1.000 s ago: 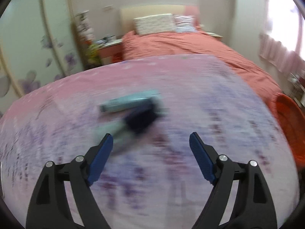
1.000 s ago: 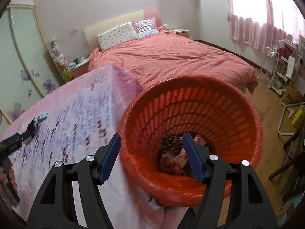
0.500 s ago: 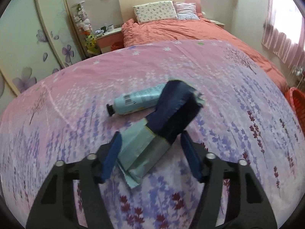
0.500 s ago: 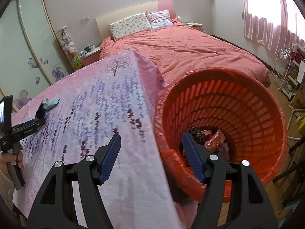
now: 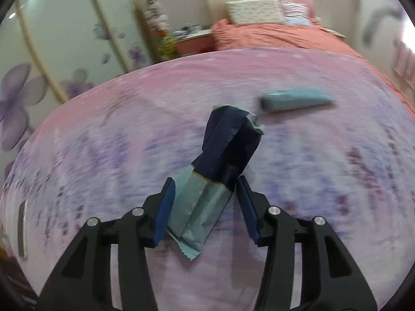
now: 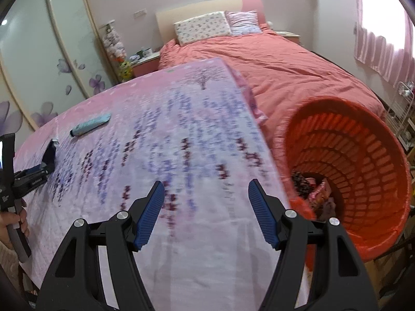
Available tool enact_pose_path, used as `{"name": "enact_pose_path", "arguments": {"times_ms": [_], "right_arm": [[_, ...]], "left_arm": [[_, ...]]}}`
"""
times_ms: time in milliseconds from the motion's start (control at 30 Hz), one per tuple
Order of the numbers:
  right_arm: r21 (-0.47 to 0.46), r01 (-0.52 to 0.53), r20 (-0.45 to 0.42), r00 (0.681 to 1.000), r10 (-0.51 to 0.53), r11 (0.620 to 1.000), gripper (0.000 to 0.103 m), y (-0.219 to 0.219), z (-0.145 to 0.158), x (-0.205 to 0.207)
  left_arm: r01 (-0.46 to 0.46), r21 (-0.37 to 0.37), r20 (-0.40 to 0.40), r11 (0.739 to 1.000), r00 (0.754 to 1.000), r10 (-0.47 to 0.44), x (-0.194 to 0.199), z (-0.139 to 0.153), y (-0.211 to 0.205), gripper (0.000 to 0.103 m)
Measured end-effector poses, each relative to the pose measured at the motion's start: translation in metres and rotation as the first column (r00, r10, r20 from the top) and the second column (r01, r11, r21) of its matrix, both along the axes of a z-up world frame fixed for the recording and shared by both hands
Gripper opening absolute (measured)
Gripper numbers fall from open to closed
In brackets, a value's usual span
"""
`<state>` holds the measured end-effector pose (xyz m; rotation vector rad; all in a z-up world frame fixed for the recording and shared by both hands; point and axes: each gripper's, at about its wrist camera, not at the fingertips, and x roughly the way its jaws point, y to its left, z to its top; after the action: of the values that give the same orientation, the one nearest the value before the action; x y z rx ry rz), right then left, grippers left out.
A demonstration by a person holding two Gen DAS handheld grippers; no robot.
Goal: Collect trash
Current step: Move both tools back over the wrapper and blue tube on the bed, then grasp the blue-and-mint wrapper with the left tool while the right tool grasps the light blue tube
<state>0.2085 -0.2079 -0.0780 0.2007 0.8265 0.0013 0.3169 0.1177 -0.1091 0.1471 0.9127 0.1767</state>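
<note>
Left claw [image 5: 205, 202]: jaws closing around a crumpled navy and pale-green wrapper [image 5: 220, 160], pads at its sides. Wrapper: above the floral-clothed counter [image 5: 103, 155], teal tube [image 5: 295, 99] lying beyond it. Right claw [image 6: 206, 210]: jaws apart, empty, over the counter. Red basket [image 6: 368, 160]: beside the counter's right edge, holding trash.

Both wrist views look steeply down — sharing the floral tablecloth [image 5: 103, 155] and teal tube [image 6: 90, 124] — bed [image 6: 285, 64] beyond.
</note>
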Motion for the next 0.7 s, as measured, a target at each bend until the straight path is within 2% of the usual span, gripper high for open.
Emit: {"name": "enact_pose_path", "arguments": {"times_ms": [100,167,333,533,700], "right_arm": [[0.007,-0.037,-0.011,0.999,0.037,0.999,0.067,0.022,-0.003,0.008],[0.004,-0.057,-0.014,0.998,0.057,0.998,0.067,0.037,-0.003,0.014],[0.027,-0.119,-0.022,0.993,0.120,0.993,0.067,0.077,-0.004,0.037],[0.072,-0.181,-0.028,0.983,0.184,0.981,0.057,0.143,-0.005,0.082],[0.146,-0.147,-0.061,0.986,0.157,0.978,0.050,0.171,-0.009,0.123]], "left_arm": [[-0.052,-0.019,0.001,0.998,0.999,0.052,0.004,0.001,0.021,0.050],[-0.060,-0.022,0.013,0.998,0.998,0.060,0.005,0.001,0.027,0.051],[-0.062,-0.090,0.011,0.994,0.998,0.063,0.006,0.001,0.040,0.050],[-0.070,-0.150,0.008,0.986,0.997,0.071,0.002,0.000,0.050,0.053],[-0.071,-0.170,0.007,0.983,0.997,0.073,0.003,0.000,0.055,0.053]]}}
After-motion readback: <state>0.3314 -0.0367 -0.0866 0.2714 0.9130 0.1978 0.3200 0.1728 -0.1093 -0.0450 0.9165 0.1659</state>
